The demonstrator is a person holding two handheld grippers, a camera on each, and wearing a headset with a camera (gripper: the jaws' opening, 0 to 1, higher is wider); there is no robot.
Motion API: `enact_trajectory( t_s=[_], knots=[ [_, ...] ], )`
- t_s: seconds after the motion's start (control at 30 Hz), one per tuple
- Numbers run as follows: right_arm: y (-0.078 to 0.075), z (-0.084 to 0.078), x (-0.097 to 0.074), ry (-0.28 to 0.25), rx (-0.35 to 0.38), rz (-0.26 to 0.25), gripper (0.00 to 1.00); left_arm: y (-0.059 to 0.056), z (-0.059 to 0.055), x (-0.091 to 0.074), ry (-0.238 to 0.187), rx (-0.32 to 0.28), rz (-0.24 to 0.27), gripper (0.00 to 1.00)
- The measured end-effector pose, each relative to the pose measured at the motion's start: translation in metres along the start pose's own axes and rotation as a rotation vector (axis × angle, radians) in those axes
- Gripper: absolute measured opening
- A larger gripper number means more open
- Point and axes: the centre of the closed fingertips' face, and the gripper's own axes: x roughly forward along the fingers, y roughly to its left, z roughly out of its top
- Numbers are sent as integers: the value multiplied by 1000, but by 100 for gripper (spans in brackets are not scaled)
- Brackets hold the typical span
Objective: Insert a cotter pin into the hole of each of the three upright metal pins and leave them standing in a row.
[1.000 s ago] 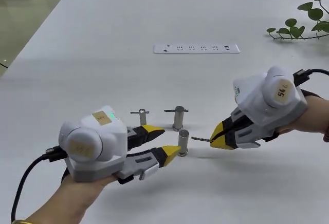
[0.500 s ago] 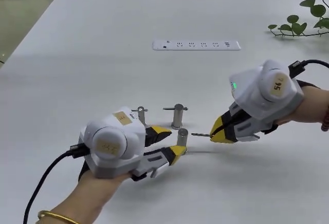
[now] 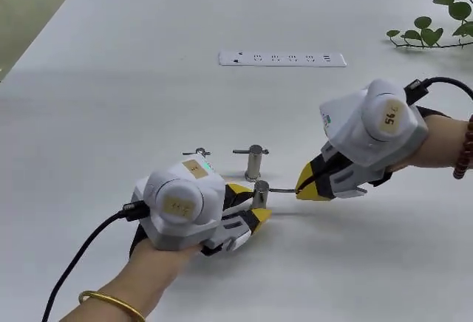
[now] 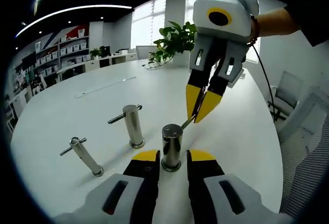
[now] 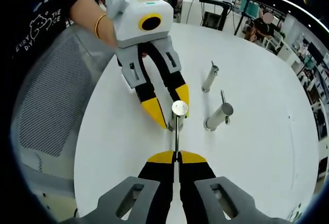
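Observation:
Three upright metal pins stand on the white table (image 3: 133, 86). The nearest pin (image 3: 260, 192) (image 4: 171, 146) sits between the jaws of my left gripper (image 3: 253, 202) (image 4: 174, 156), which close on its base. My right gripper (image 3: 301, 187) (image 5: 176, 157) is shut on a thin cotter pin (image 3: 281, 190) (image 5: 176, 134) whose free end touches the top of that pin. The middle pin (image 3: 253, 163) (image 4: 133, 126) and the far left pin (image 3: 198, 152) (image 4: 85, 154) each carry a cotter pin through the top. My left gripper partly hides the far left pin in the head view.
A white power strip (image 3: 281, 59) lies further back on the table. A leafy plant (image 3: 436, 30) reaches in from the back right corner. The left gripper's black cable (image 3: 81, 255) trails off toward the front left.
Both grippers have closed in on the nearest pin. The left jaws now hold its base, and the cotter pin's tip has moved left up to the pin's top.

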Motion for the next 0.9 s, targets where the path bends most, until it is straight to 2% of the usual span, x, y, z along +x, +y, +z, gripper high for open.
enact_trajectory(
  t_s=[0.23,0.9],
  knots=[
    [-2,3,0,0,-10,4,0,2,-1,4,3,-4,6,11],
    [-4,7,1,14,1,-1,0,2,-2,6,-4,17,11,10]
  ],
)
